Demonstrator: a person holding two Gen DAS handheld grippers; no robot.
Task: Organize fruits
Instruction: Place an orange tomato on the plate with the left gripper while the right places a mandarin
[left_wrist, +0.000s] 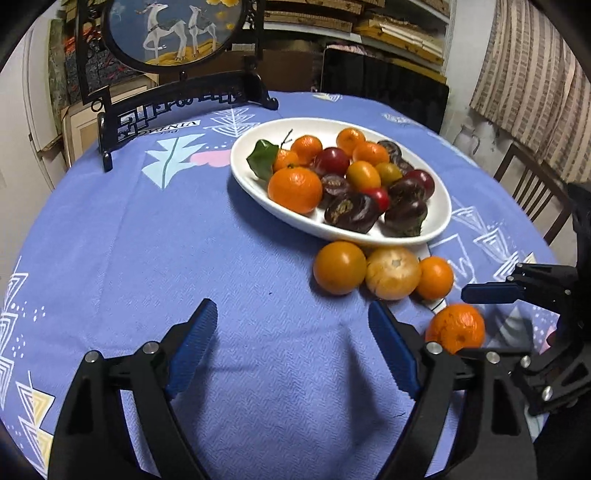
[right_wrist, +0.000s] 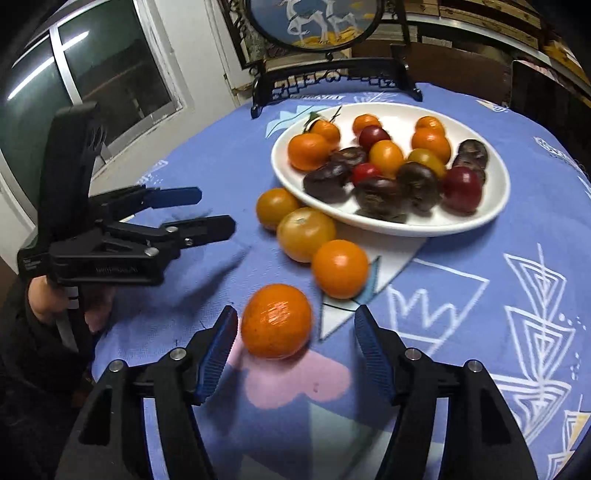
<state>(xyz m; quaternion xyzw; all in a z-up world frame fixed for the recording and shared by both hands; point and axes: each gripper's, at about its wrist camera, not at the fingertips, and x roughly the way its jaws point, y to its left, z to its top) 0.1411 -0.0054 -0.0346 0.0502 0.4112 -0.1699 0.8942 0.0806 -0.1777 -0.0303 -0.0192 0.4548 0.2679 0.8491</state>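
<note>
Fingers of both grippers stand apart, empty; the right gripper (right_wrist: 295, 338) nears the loose orange (right_wrist: 277, 320) by the table's near edge, next closing round it for the plate (right_wrist: 495, 206).

Round table (left_wrist: 184, 258) in blue patterned cloth, white dish (left_wrist: 439, 221), four loose oranges (left_wrist: 340, 267), framed screen (left_wrist: 173, 33)

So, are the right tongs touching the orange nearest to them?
Apart. The right wrist view shows the right tongs open around the orange, with tablecloth visible between each pad and the fruit.
</note>
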